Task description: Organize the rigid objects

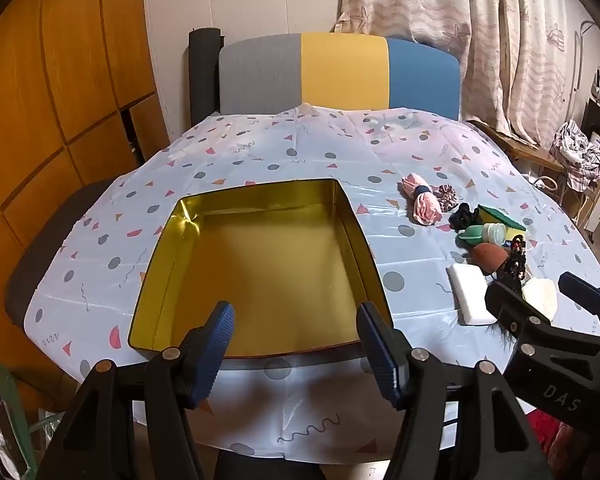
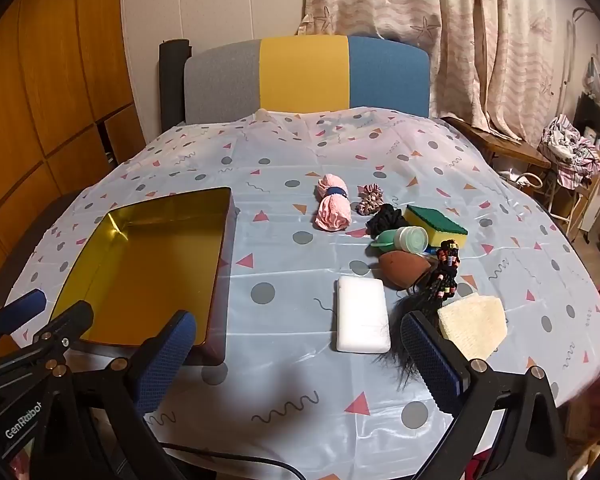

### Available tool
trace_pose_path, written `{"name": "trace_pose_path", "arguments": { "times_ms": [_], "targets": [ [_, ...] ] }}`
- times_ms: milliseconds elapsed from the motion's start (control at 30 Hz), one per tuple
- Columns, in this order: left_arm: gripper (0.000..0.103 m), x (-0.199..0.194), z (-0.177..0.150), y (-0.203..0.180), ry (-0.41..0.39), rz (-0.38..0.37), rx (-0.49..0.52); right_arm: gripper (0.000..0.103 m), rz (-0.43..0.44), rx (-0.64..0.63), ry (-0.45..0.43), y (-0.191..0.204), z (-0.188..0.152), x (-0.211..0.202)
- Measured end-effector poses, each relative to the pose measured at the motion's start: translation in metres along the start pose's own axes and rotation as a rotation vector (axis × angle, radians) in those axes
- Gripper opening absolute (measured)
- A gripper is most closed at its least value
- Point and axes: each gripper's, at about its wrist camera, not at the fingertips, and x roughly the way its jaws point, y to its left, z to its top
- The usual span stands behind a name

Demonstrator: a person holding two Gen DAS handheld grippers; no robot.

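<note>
Toward the worktop's (image 2: 284,360) left edge, one gold tin (image 2: 148,264) is sitting empty, mouth up, probably waiting as the collecting box. Along the right edge, the loose items are lying bunched: one white block (image 2: 362,314), one brown egg-shaped sponge (image 2: 404,266), one green-topped scouring sponge (image 2: 436,222), two scrunchies. You are holding both tools apart and gripping nothing: left tool (image 1: 296,356) over the tin's near rim, right tool (image 2: 300,364) before the white block.

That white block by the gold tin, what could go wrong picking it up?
The white rectangular foam block lies flat, so the open right hand-held gripper may slide it over the slippery patterned plastic tablecloth. The black furry tuft touching it could get pinched too. The empty gold metal tin might shift if bumped.
</note>
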Motion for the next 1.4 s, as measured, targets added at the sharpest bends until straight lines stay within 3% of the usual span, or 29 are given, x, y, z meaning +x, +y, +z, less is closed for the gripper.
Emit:
{"name": "trace_pose_path", "arguments": {
  "times_ms": [1400],
  "targets": [
    [0.064,0.0,-0.0005,-0.0012,0.008,-0.004,0.003,0.103,-0.026,0.015,-0.014,-0.006,0.0017,-0.0026]
  ]
}}
